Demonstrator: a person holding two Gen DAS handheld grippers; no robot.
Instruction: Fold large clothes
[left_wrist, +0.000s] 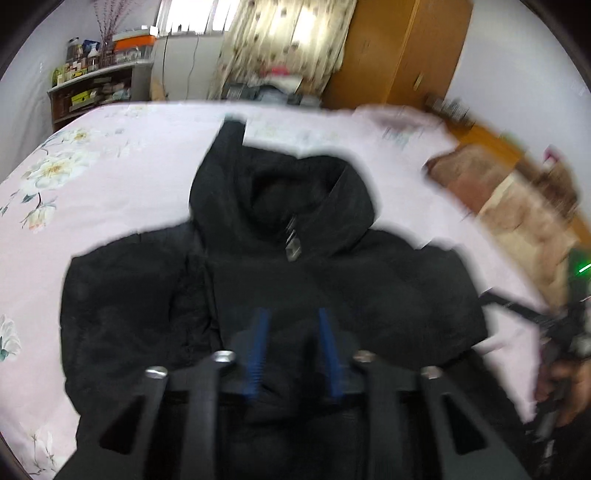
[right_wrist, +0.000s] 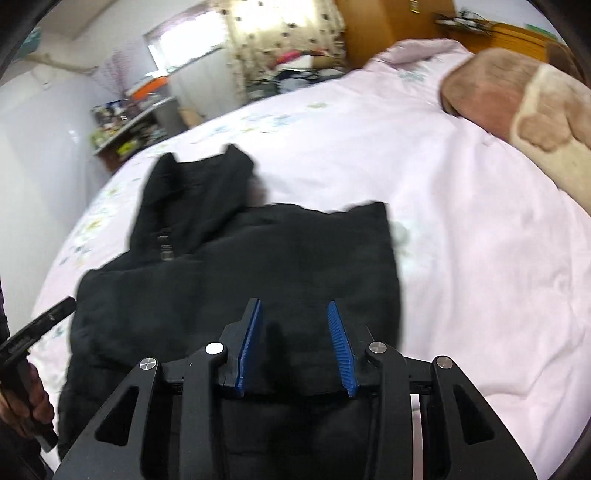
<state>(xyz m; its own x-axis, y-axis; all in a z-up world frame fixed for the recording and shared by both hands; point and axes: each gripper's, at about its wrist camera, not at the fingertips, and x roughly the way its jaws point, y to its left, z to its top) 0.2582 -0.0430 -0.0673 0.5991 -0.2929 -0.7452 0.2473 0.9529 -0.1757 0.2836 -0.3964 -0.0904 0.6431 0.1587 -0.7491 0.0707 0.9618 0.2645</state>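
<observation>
A black hooded padded jacket (left_wrist: 258, 280) lies front up on the pink floral bed sheet (left_wrist: 110, 173), hood pointing away, zipper pull at the collar. Its sleeves look folded in over the body. My left gripper (left_wrist: 293, 314) is open above the jacket's middle, with nothing between its blue pads. The jacket also shows in the right wrist view (right_wrist: 236, 273). My right gripper (right_wrist: 295, 306) is open over the jacket's right part and holds nothing. The right gripper shows at the right edge of the left view (left_wrist: 546, 325), the left one at the left edge of the right view (right_wrist: 37, 325).
A brown and cream blanket (right_wrist: 517, 107) lies at the bed's far right. A wooden wardrobe (left_wrist: 399, 51), flowered curtain (left_wrist: 280, 40) and cluttered shelf (left_wrist: 96, 85) stand beyond the bed. The pink sheet (right_wrist: 461, 240) spreads wide to the jacket's right.
</observation>
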